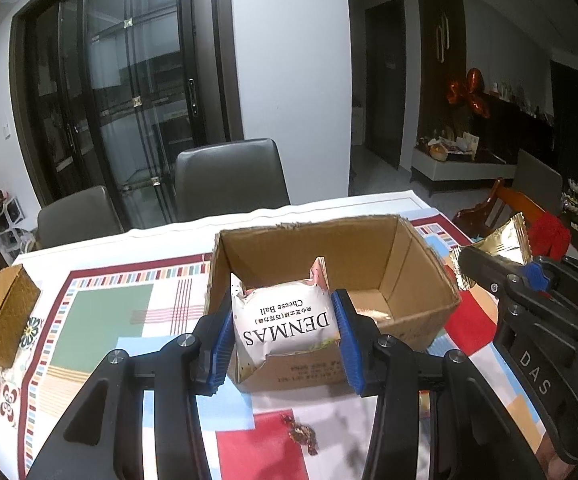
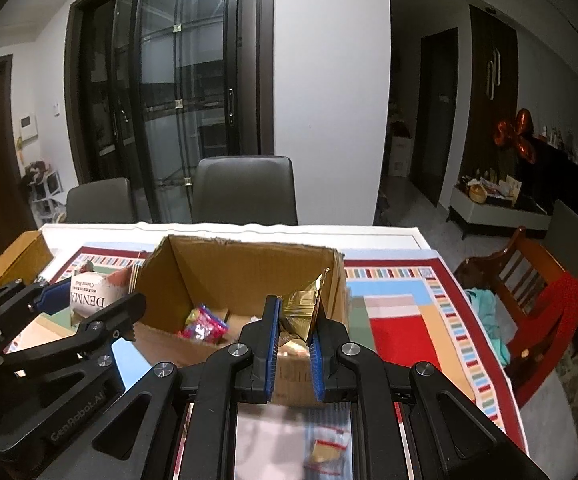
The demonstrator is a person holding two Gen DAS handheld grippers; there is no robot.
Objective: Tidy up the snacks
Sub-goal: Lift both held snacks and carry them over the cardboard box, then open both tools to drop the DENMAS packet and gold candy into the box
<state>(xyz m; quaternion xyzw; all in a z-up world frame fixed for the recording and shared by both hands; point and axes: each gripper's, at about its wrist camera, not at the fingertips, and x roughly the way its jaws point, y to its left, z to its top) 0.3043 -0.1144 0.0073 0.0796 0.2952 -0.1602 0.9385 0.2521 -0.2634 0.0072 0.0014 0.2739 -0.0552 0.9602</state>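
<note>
An open cardboard box (image 1: pixel 421 300) (image 2: pixel 245 268) stands on the patterned tablecloth. My left gripper (image 1: pixel 283 330) is shut on a white "DENMAS Cheese Ball" packet (image 1: pixel 285 322), held in front of the box's near wall at rim height. In the right wrist view the same packet (image 2: pixel 89 290) shows left of the box, in the left gripper (image 2: pixel 75 294). My right gripper (image 2: pixel 295 328) is shut on a gold foil packet (image 2: pixel 303 306) over the box's near right corner; the left wrist view shows that foil packet (image 1: pixel 497 246) right of the box. A pink wrapped snack (image 2: pixel 205 324) lies inside the box.
A brown woven box (image 1: pixel 3 316) sits at the table's left edge. A small wrapped candy (image 1: pixel 303 434) lies on the cloth near me, and another packet (image 2: pixel 325 452) lies below the right gripper. Grey chairs (image 2: pixel 245 190) stand behind the table, a wooden chair (image 2: pixel 529 280) at the right.
</note>
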